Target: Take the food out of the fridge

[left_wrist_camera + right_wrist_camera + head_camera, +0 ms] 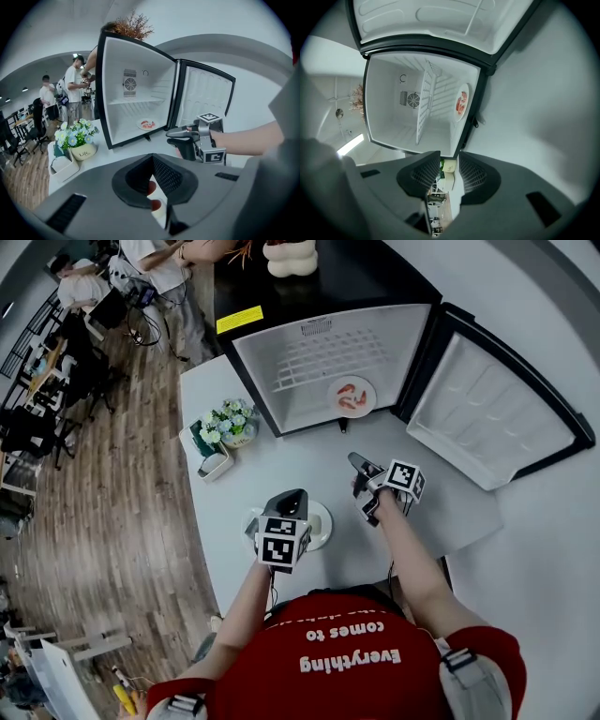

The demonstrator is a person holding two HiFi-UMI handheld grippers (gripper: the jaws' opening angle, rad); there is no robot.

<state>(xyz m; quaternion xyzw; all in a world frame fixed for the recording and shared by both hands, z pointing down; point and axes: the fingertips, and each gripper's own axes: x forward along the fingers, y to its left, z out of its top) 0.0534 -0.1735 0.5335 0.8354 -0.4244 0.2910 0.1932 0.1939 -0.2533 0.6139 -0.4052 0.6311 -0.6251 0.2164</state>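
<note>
While the fridge (309, 292) stood open on the table (309, 451), door (487, 413) swung right, it held the far plate (367, 383) on its floor, right of centre, with red food (351, 397) on it. The wire shelf (323, 357) sat above that.

The near plate (323, 521) lay on the near part of the table, and the left gripper view showed red pieces (150, 187) on it. The left gripper (152, 161) hung over that plate, upright. Its fingertips met, with a thin wedge behind them, gripping nothing.

The right gripper (450, 159) was rolled on its side and aimed into the fridge, well short of the far plate. Its fingers stood apart with nothing between them.

Left of the fridge stood a pot (84, 152) of white and blue flowers (75, 133), marked "Life". A white tray (216, 465) sat just beside it, contents unclear. The yellow label (239, 320) on the fridge top was too small to read. The shirt (356, 662) read "Everything comes to".
</note>
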